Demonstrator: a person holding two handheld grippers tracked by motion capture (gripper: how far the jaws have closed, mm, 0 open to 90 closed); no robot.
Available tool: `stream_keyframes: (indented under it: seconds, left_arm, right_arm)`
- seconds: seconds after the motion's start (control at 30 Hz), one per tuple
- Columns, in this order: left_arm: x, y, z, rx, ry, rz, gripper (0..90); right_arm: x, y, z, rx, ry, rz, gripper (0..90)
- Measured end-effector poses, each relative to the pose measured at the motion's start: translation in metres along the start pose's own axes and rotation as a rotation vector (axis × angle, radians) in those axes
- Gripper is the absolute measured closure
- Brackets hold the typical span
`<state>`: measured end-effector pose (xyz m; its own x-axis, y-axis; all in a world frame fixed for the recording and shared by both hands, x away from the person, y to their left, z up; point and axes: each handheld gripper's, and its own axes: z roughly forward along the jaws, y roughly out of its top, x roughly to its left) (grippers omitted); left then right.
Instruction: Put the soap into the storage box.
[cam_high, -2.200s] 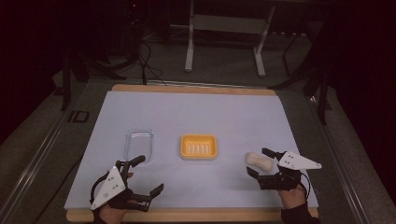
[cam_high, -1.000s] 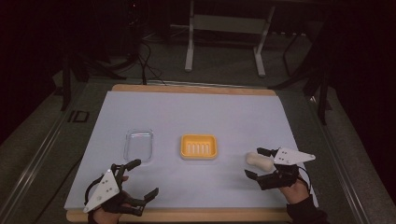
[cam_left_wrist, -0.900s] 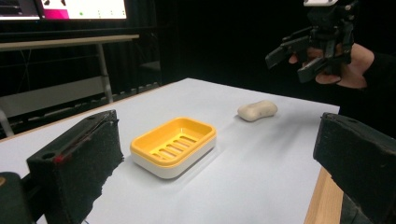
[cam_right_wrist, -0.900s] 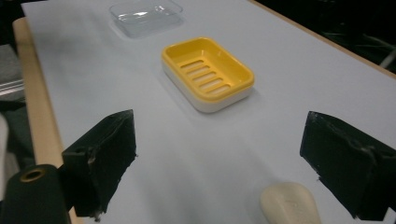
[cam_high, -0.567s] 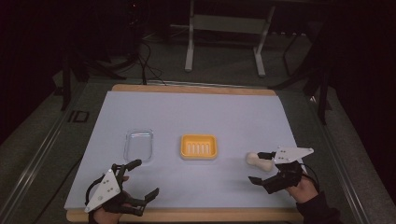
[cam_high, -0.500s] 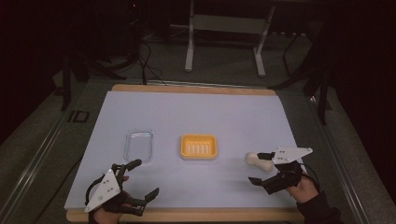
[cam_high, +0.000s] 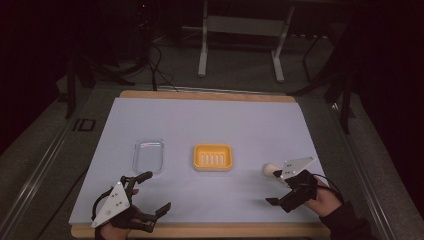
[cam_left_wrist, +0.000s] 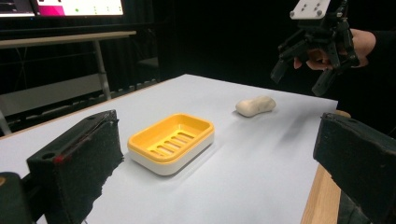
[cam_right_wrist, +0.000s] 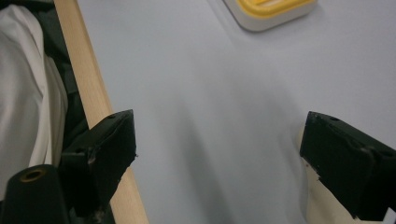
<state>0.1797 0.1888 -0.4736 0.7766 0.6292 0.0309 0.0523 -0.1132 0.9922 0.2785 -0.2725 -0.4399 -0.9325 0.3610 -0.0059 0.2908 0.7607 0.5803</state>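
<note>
Soap: pale bar lying flat on the bench, well right of the yellow dish, touching nothing in the left gripper view.
Long axis: in the high view the soap seems to run roughly across the bench, one end toward the dish, though the right claw's grey plate covers part of it, so the exact heading is hard to judge.
Right claw: jaws spread wide and empty, held just above and on the person's side of the soap; in the right gripper view a pale edge, probably the soap, sits beside the right-hand jaw.
Left claw: jaws apart, empty, low over the near left corner, near a clear lid.
Dish: tray up, slotted floor bare, long side across the bench.
Step in hand: likely closing on the soap to carry it to the dish.
Doing it well: bring the jaws down so they straddle the bar's short width at its middle, not its ends; square the claw to the long axis first, close gently since soap is slick, lift level.
Placing: keep the bar's length parallel to the dish's long side.
</note>
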Motion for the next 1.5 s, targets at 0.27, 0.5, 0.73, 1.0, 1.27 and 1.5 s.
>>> stream_keyframes:
  seconds: [0.27,0.5,0.73,1.0,1.27,1.5]
  left_arm:
    - [-0.001,0.0,0.001,0.006,-0.003,0.0,1.1]
    - [-0.001,0.0,0.001,0.006,-0.004,-0.002,1.1]
    - [-0.001,0.0,0.001,0.008,-0.006,-0.001,1.1]
    - [-0.002,-0.001,0.002,0.013,-0.011,0.002,1.2]
    - [-0.002,-0.001,0.003,0.018,-0.012,0.007,1.1]
    - [-0.002,-0.001,0.004,0.021,-0.016,0.006,1.1]
  right_arm:
    - [-0.002,0.003,0.0,0.107,0.002,0.002,10.4]
    - [-0.003,0.007,-0.003,0.181,-0.005,0.001,10.4]
    - [-0.004,0.008,-0.001,0.257,-0.015,0.001,10.4]
    - [-0.005,0.008,0.001,0.324,-0.002,0.001,10.4]
    - [-0.006,0.01,0.006,0.415,0.019,0.004,10.4]
    - [-0.008,0.012,0.01,0.501,0.045,0.011,10.4]
